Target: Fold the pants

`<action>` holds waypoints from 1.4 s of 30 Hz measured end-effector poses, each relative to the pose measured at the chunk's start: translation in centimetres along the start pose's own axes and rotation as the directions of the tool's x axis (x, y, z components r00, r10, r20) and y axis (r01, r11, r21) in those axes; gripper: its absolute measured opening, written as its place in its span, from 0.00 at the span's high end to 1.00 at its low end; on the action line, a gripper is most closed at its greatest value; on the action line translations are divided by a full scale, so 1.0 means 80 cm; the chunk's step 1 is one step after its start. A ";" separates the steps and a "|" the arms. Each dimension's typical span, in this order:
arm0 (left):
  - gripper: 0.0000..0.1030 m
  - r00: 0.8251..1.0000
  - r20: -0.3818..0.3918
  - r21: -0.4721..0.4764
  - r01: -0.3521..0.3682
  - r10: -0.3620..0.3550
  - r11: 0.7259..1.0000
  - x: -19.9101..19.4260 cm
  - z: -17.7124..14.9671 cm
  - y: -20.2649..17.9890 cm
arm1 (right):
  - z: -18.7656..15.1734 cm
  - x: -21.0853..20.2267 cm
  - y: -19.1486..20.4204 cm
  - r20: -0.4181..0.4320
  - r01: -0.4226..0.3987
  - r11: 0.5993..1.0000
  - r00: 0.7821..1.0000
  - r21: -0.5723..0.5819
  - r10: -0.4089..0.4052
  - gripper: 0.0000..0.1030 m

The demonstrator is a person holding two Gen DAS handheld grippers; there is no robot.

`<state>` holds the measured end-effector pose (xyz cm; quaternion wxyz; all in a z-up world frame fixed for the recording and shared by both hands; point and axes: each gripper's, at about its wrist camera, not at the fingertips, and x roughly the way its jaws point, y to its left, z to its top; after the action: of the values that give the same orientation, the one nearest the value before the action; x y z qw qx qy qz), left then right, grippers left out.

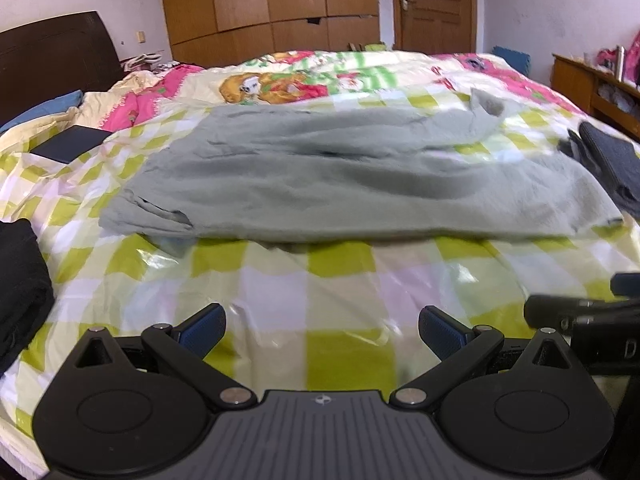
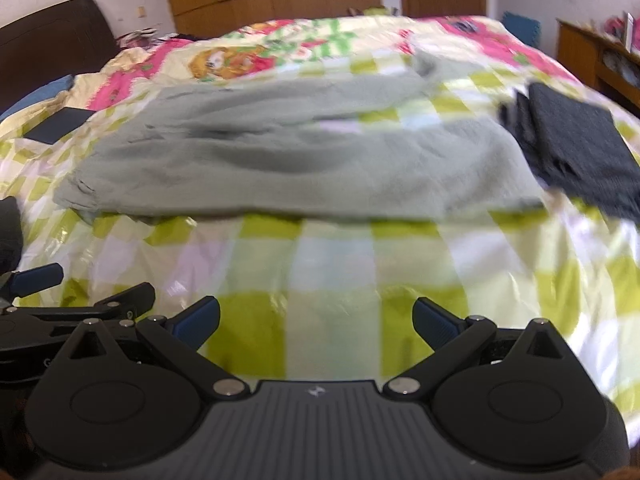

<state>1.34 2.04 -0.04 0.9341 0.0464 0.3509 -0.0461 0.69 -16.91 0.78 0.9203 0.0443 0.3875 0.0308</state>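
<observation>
Both grippers sit nearest the cameras, side by side over the checked bedspread point(image 1: 340, 280). On the left gripper point(image 1: 322, 330) the blue ribbed pads stand wide apart with nothing between them, and the right gripper point(image 2: 316, 320) is spread the same way, also empty.

Beyond them, further up the bed, lie the grey-green pants point(image 1: 344, 176), apart from both tools with a strip of bare spread between. Their long axis runs left to right across the view, so the near long edge faces the grippers squarely. One end, probably a cuff, lies at the near left; a corner sticks up at the far right. Neither gripper looks clearly nearer, and each faces its own half of that edge.

Soft, matte and rumpled, the cloth will likely sag when lifted, while the spread beneath looks glossy and slick. Dark folded clothes point(image 2: 576, 144) rest to the right, just beside the pants.
</observation>
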 end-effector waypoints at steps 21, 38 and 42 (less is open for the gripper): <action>0.22 0.987 -0.040 0.031 -0.156 0.158 0.987 0.164 0.083 0.237 | 0.097 0.175 0.215 -0.097 -0.272 0.810 0.961 -0.520 0.260 0.01; 0.36 0.996 0.009 0.044 -0.088 0.088 0.995 0.166 0.095 0.292 | 0.096 0.202 0.260 -0.201 -0.327 0.765 0.945 -0.555 0.258 0.26; 0.45 0.998 -0.012 0.098 -0.053 0.054 0.994 0.178 0.092 0.291 | 0.095 0.208 0.276 -0.200 -0.317 0.755 0.948 -0.574 0.247 0.25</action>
<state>19.56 23.46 -2.62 0.9290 0.1015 0.3539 -0.0378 17.22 6.10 -3.42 0.8483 -0.1926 0.3973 0.2924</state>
